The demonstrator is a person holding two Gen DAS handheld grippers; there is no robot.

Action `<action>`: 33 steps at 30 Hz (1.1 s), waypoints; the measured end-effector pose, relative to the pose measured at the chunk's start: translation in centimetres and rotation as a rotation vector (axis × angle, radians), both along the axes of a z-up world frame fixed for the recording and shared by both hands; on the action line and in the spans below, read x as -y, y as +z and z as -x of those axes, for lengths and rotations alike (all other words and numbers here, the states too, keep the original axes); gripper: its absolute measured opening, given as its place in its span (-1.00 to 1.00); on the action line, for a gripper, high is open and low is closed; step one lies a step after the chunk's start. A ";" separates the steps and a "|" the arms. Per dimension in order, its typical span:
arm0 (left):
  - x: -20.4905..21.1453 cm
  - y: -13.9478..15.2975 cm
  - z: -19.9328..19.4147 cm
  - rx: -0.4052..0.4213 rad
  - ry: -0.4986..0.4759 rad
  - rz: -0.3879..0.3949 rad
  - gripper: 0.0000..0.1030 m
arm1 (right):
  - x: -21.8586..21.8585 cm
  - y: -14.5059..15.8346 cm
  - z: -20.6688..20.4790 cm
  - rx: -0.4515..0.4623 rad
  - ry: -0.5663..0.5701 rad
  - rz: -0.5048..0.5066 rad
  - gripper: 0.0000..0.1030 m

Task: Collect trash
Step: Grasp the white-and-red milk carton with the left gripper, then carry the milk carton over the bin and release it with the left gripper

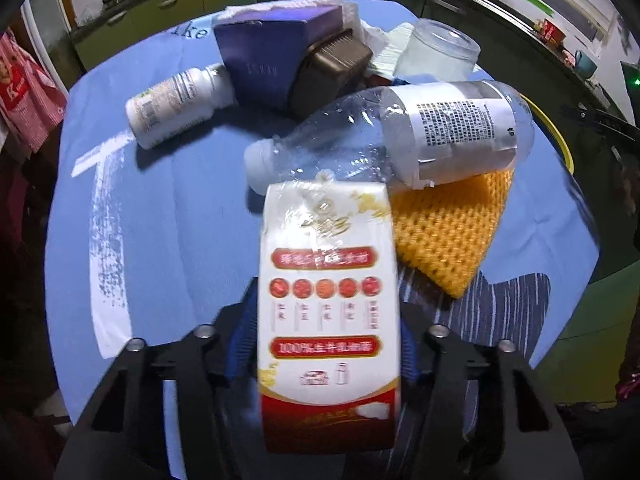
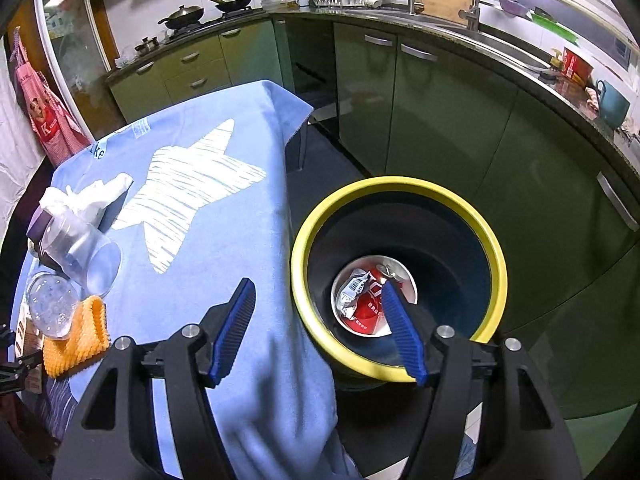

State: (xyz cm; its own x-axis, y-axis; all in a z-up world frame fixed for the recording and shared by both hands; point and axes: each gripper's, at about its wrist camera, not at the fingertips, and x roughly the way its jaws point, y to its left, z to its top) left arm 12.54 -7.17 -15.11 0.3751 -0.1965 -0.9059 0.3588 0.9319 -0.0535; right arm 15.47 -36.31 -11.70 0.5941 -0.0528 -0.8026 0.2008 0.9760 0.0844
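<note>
While clamped: left hand-held gripper (image 1: 328,320), carton (image 1: 328,300).

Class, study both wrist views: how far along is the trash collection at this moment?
Done: a red can and a crumpled wrapper lie in the yellow-rimmed bin. In hand: the left gripper is shut on a white and red carton; the right gripper is open and empty above the bin's edge. Left on the table: clear bottle, pill bottle, purple box, plastic cup, tissue, orange mesh.

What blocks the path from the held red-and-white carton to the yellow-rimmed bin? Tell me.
Nothing visible blocks it. The left gripper holds the red-and-white carton over the table; the yellow-rimmed bin stands open-topped beside the table, with the open right gripper hovering near its mouth.
</note>
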 end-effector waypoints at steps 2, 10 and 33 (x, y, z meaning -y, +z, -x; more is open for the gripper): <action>-0.1 0.1 0.0 -0.002 -0.004 0.005 0.04 | -0.1 0.1 0.0 0.004 0.002 0.000 0.21; -1.6 2.4 1.0 0.044 -0.007 -0.029 0.04 | -0.3 0.1 0.3 0.006 0.011 -0.005 0.21; 20.1 17.1 -3.3 0.196 -0.533 0.127 0.04 | 5.2 1.7 7.4 0.073 -0.146 0.015 0.21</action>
